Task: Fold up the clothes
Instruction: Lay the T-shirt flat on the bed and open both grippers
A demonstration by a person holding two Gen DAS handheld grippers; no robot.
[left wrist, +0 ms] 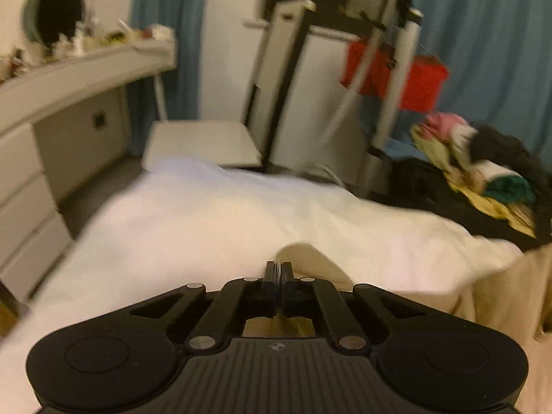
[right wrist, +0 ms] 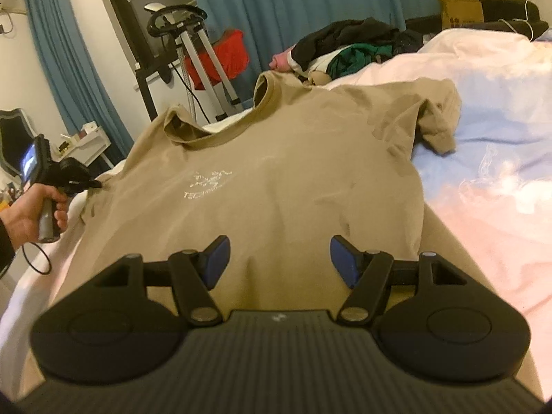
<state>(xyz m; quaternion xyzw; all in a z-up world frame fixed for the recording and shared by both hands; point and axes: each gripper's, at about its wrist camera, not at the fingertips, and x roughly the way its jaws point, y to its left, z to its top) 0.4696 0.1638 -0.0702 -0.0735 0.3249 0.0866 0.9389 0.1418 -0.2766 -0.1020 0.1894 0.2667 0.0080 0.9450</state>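
Tan T-shirt (right wrist: 276, 172) was laid face up on the bed (right wrist: 483, 179), chest print visible, collar pointing away from the right wrist camera. One sleeve (right wrist: 438, 117) was bunched at the shirt's far right; the opposite sleeve edge was pinched by the left gripper (right wrist: 95, 183), seen at the bed's left side. In the left wrist view the jaws were closed together with a fold of tan cloth (left wrist: 310, 258) standing just past the tips, so a grip on the shirt was judged likely; that view was motion-blurred. The right gripper (right wrist: 279, 258) was held over the hem end with jaws spread wide, nothing between the blue pads (right wrist: 217, 258); contact with the cloth could not be told.

Step judged: start of the fold, shirt spread and one side being taken up. Next move was judged to call for the right jaws being closed on the hem or side seam on the same side, so both points could be carried across together; the bunched sleeve would need flattening or tucking first.

A pile of mixed clothes (right wrist: 348, 51) was left beyond the collar, near the blue curtain (right wrist: 293, 7). A red item (right wrist: 220, 58) was hung on a metal stand (right wrist: 203, 62) beside the bed.
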